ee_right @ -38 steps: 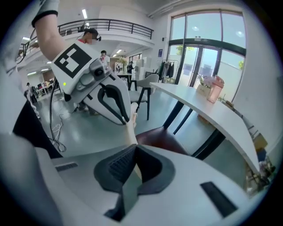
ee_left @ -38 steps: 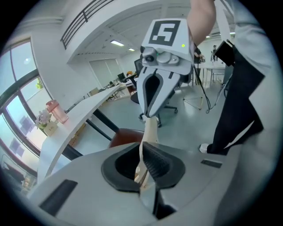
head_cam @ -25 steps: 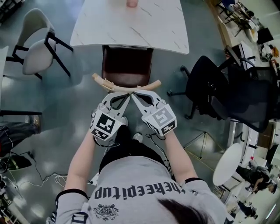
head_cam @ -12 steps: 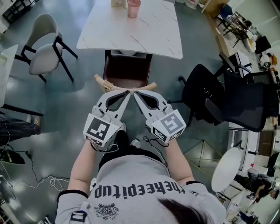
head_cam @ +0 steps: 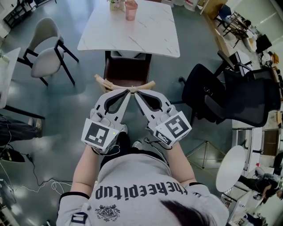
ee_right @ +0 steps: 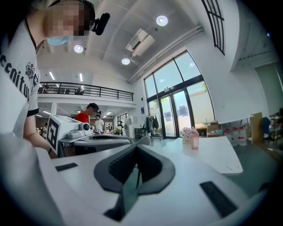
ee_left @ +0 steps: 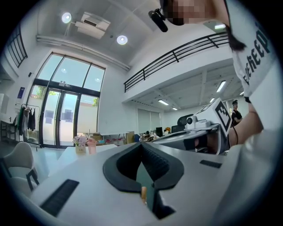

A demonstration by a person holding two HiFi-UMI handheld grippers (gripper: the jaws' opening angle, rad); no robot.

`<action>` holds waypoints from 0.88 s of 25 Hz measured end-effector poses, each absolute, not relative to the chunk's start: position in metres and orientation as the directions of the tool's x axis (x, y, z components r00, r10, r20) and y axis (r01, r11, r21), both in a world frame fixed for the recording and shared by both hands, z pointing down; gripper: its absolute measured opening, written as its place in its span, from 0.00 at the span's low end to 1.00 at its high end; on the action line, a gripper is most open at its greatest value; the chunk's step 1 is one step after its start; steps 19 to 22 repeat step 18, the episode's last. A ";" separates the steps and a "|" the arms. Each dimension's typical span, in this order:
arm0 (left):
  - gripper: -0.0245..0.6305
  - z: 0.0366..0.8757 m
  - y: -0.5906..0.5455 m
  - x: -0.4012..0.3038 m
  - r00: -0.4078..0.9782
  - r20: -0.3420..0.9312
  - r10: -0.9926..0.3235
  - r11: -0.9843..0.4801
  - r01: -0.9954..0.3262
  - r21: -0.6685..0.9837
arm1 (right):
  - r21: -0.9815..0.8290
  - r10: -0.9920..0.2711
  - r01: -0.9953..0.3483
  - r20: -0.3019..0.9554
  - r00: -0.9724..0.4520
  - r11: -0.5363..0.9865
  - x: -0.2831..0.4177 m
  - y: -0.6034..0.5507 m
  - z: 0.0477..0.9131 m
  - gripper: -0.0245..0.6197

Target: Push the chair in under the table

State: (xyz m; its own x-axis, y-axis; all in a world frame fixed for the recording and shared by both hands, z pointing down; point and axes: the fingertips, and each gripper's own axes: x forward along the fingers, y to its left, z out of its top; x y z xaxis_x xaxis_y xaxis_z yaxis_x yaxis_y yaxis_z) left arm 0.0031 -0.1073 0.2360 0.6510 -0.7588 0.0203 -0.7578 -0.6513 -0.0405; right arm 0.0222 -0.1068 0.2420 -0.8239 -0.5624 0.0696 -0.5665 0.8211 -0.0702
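Observation:
A chair with a dark brown seat (head_cam: 127,68) and a curved wooden backrest (head_cam: 104,84) stands at the near edge of the white marble table (head_cam: 132,31). Most of the seat sticks out from under the table. My left gripper (head_cam: 128,91) and right gripper (head_cam: 134,92) are both shut and empty. They meet tip to tip over the middle of the backrest, and whether they touch it I cannot tell. The left gripper view shows shut jaws (ee_left: 141,144) held level, with a sliver of wood (ee_left: 143,194) below. The right gripper (ee_right: 136,147) also points level toward the table (ee_right: 221,156).
A pink cup (head_cam: 131,9) and a small flower pot stand at the table's far edge. A grey chair (head_cam: 44,48) is at the left and black office chairs (head_cam: 221,95) are at the right. A round white table (head_cam: 230,167) is at the lower right. Cables (head_cam: 31,187) lie on the floor.
Both grippers have risen toward the head camera, still shut and tip to tip. The chair has not visibly moved relative to the table.

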 end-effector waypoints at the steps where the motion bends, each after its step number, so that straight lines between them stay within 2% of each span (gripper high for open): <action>1: 0.06 0.234 -0.105 0.003 0.650 0.016 -0.760 -0.650 -0.759 -0.042 | -0.067 -0.564 -0.568 0.065 -0.823 0.820 0.023 -0.105 0.240 0.05; 22: 0.06 0.208 -0.083 0.009 0.652 -0.026 -0.758 -0.651 -0.758 -0.052 | -0.020 -0.572 -0.572 0.024 -0.820 0.820 0.031 -0.085 0.214 0.05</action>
